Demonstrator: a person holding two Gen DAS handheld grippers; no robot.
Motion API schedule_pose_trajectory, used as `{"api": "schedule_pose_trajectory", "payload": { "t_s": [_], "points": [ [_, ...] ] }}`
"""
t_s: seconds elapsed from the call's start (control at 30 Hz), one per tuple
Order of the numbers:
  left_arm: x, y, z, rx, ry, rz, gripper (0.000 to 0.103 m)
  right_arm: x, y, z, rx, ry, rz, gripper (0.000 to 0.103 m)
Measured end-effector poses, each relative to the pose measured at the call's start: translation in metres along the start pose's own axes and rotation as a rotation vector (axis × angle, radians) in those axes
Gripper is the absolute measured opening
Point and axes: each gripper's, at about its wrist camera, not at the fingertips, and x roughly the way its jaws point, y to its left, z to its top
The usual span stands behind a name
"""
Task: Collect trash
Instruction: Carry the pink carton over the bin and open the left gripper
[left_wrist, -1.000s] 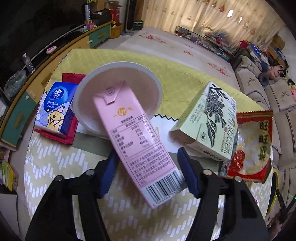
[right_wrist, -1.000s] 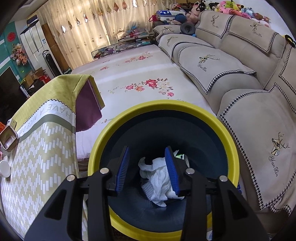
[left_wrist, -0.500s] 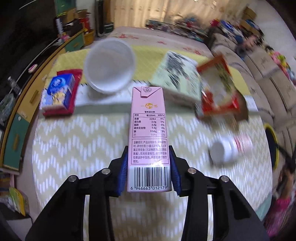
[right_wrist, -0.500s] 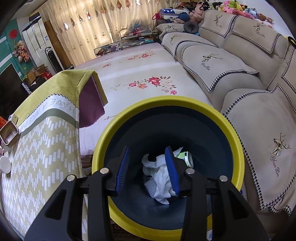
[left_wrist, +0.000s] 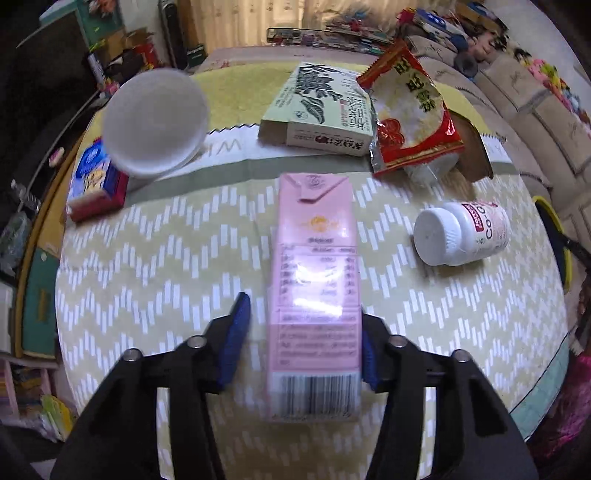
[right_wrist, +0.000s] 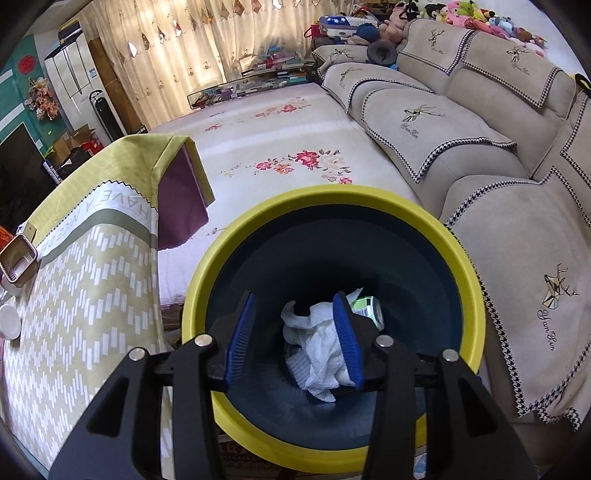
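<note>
A pink drink carton stands lengthwise between the fingers of my left gripper, above the patterned tablecloth. The right pad lies against its side. A strip of cloth shows between the left pad and the carton, so the grip looks loose. The carton is blurred. My right gripper hovers over the yellow-rimmed dark bin. Its jaws are opening, with nothing between them. Crumpled white tissue and a green-and-white can lie at the bin's bottom.
On the table lie a white paper cup, a green box, a red snack bag, a white pill bottle and a blue tissue pack. A beige sofa flanks the bin.
The left gripper closed onto the pink carton and swung right across the table. Now its pads stand wider, with a gap at the left pad. The right gripper stays over the bin, slightly wider.
</note>
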Motion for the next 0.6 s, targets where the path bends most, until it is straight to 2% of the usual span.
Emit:
{"api": "schedule_pose_trajectory", "payload": {
  "t_s": [0.2, 0.43, 0.6],
  "points": [
    [-0.015, -0.020, -0.010, 0.089, -0.017, 0.020, 0.038, 0.001, -0.007, -0.003, 0.006, 0.006, -0.007, 0.042],
    [-0.064, -0.062, -0.028, 0.180, -0.057, -0.061, 0.038, -0.002, -0.012, -0.003, 0.018, -0.004, -0.003, 0.042],
    [-0.102, -0.119, -0.025, 0.269, -0.117, -0.166, 0.038, -0.013, -0.022, 0.000, 0.032, -0.027, -0.011, 0.042]
  ]
}}
